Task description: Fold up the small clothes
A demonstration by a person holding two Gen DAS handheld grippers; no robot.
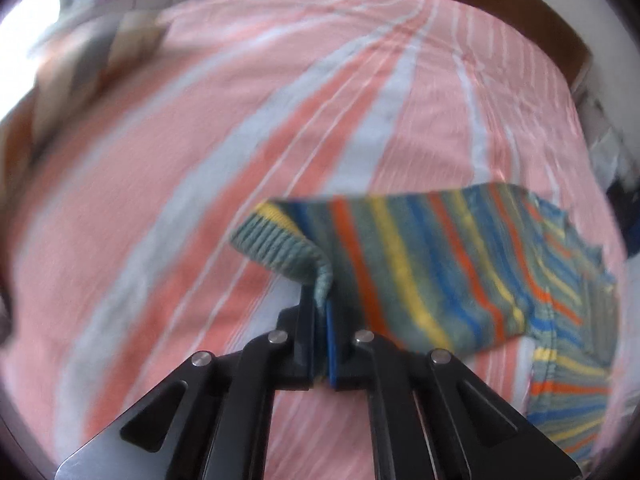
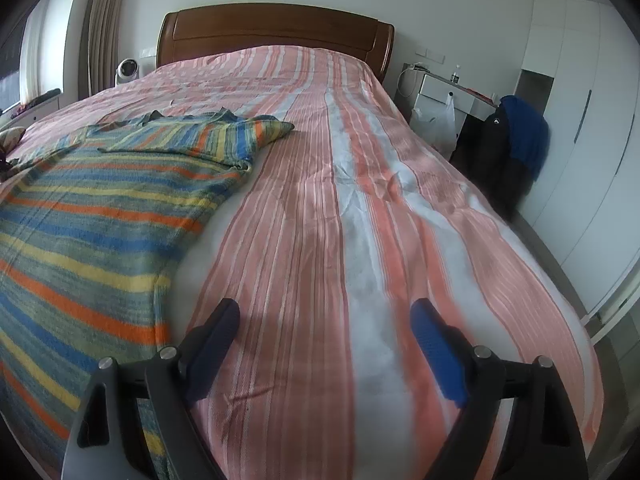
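A small striped knit sweater (image 2: 100,208), in blue, orange, yellow and grey-green, lies spread on the pink-and-white striped bed. In the right wrist view one sleeve (image 2: 224,136) lies folded over its body. My left gripper (image 1: 322,300) is shut on the ribbed cuff (image 1: 280,240) of the other sleeve (image 1: 420,264) and holds it up above the bed; the view is blurred. My right gripper (image 2: 324,320) is open and empty, low over the bedspread just right of the sweater's hem.
The bedspread (image 2: 360,200) covers the bed up to a wooden headboard (image 2: 272,28). A white nightstand (image 2: 444,100) and a chair with dark and blue clothes (image 2: 516,144) stand on the right. A small fan (image 2: 127,70) and a window are at the far left.
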